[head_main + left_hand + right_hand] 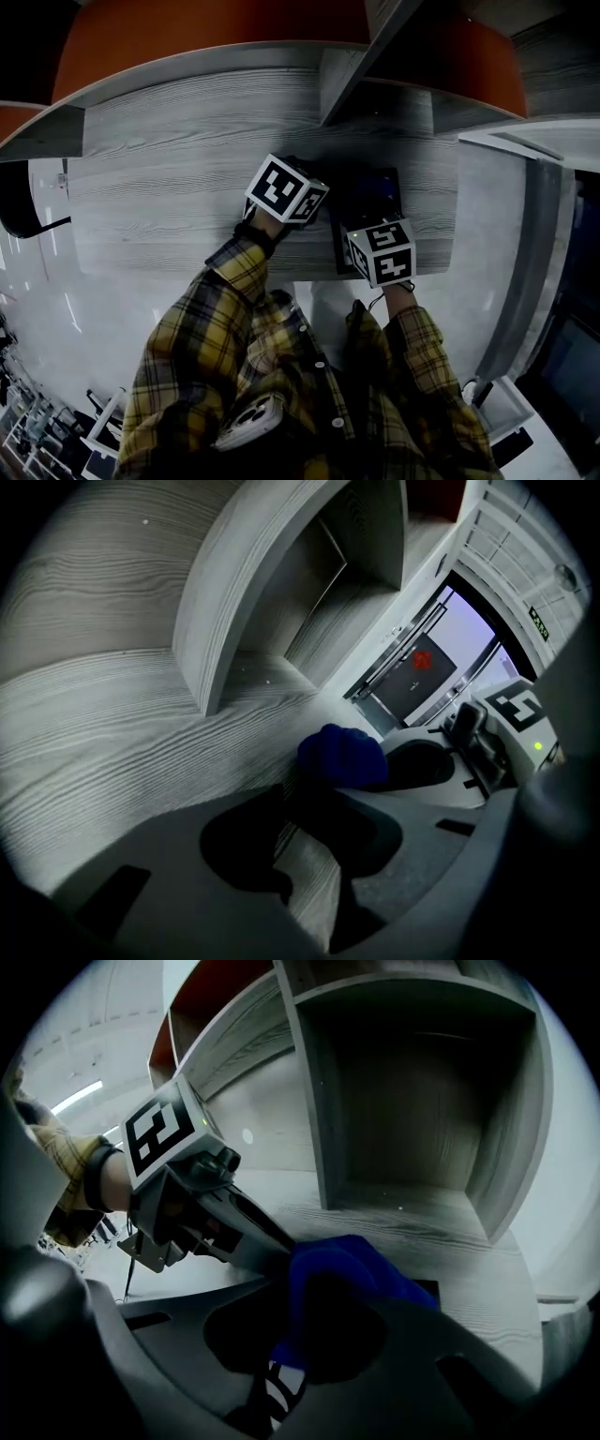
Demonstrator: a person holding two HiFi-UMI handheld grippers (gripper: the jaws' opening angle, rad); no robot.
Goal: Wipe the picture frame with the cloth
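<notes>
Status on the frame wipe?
Right gripper shut on cloth, at the frame. Left gripper at frame edge, grip unclear. Nothing seen in the way.

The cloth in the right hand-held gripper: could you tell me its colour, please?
The cloth is deep blue, best seen in the right gripper view.

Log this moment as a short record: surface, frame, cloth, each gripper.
surface: grey wood-grain desk, with an open shelf compartment at its back
picture frame: dark, lying on the desk near its front edge
cloth: blue, bunched, down at the frame
right gripper: jaws shut on the cloth
left gripper: at the frame's left side, close beside the cloth; desk grain shows between the jaws, and any hold on the frame is unclear
</notes>
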